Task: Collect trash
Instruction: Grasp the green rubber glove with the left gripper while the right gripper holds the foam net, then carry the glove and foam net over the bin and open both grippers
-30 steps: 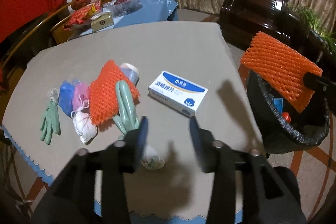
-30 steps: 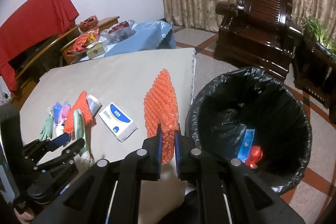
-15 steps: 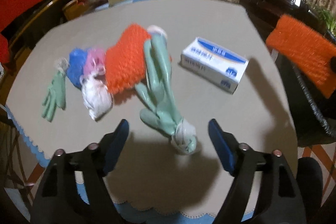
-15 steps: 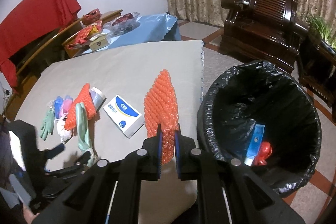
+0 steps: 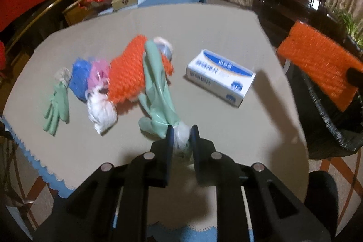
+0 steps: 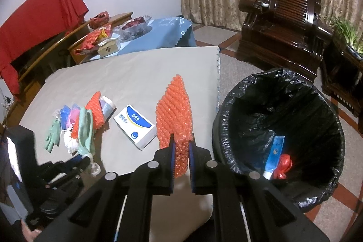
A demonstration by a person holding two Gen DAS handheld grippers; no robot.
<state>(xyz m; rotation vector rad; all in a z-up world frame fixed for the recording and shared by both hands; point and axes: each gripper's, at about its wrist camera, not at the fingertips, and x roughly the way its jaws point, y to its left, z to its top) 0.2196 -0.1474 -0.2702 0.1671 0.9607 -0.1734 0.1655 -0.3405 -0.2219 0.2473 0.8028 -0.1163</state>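
My left gripper (image 5: 182,132) is shut on the white cuff end of a long green rubber glove (image 5: 158,85) that lies on the beige table (image 5: 217,31), over an orange foam net (image 5: 129,69). My right gripper (image 6: 181,140) is shut on a second orange foam net (image 6: 174,110) and holds it in the air by the table's right edge, beside a black-lined trash bin (image 6: 279,128). That net (image 5: 317,62) and the bin (image 5: 329,126) show at the right of the left wrist view. The left gripper (image 6: 79,161) shows at the lower left of the right wrist view.
On the table lie a white and blue box (image 5: 220,76), a second green glove (image 5: 56,106), blue (image 5: 79,74), pink (image 5: 98,74) and white (image 5: 102,110) bag bundles, and a roll (image 5: 164,47). A dark wooden armchair (image 6: 283,22) stands behind the bin. A cluttered side table (image 6: 113,42) is beyond.
My left gripper has closed from wide open onto the cuff end of the long green glove. My right gripper has kept hold of the orange net and shifted slightly beside the bin.
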